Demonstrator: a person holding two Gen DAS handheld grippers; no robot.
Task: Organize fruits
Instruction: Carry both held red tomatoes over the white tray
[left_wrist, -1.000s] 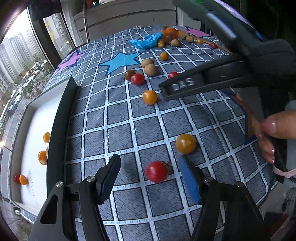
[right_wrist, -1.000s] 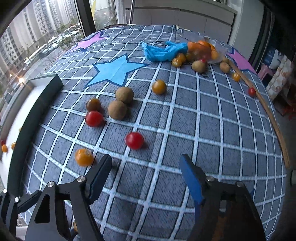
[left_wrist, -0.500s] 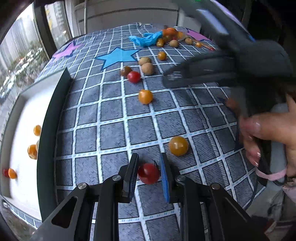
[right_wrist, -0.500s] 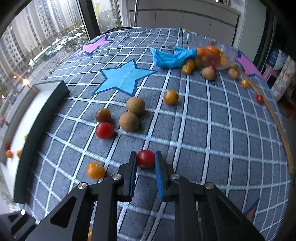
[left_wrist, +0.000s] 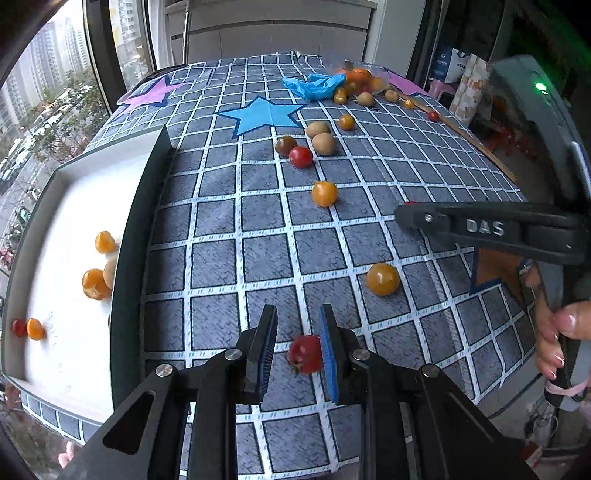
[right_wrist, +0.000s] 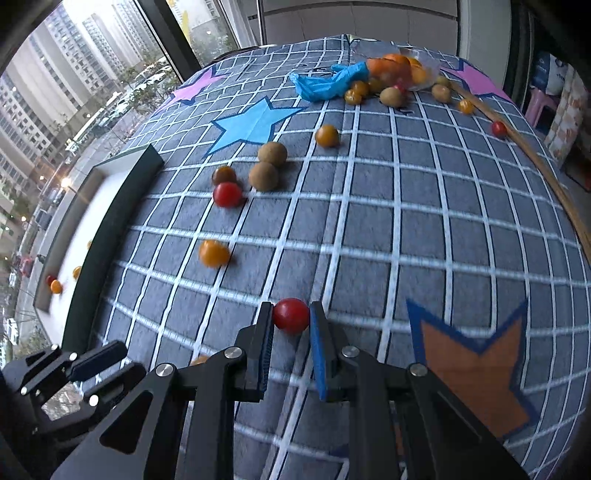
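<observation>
At the far left stands the white tray (left_wrist: 140, 221), its dark wall against the checked cloth of the counter (left_wrist: 221, 258), with a few small orange fruits and one red one already inside.

Next comes the left claw (left_wrist: 298, 310). Its jaws have just been closing around the stemmed red tomato (left_wrist: 304, 353), and they now stand narrow with that fruit between them. It sits low in the jaws and against the right-hand pad, and a sliver of cloth shows on its other side. We take it as pinched, but off-centre and shallow.

Further right, the right claw (right_wrist: 291, 314) is pressed in on the smooth red tomato (right_wrist: 291, 315), caught squarely at the very tips of both pads. The other fruits lie loose on the counter beyond.

We expect these tomatoes to be very light, round and slick-skinned, with a thin skin over soft flesh. Squeezed hard they would split or bruise, and held too loosely they would squirt out and roll across the cloth.

The best hold is across the widest part, one flat pad on each side, with only enough pressure to keep the fruit from turning. A fruit held at the tips, or against one pad only, could pop free on a quick swing, so we would carry both slowly and low towards the tray. The stem end of the left one is best kept clear of the pads.
</observation>
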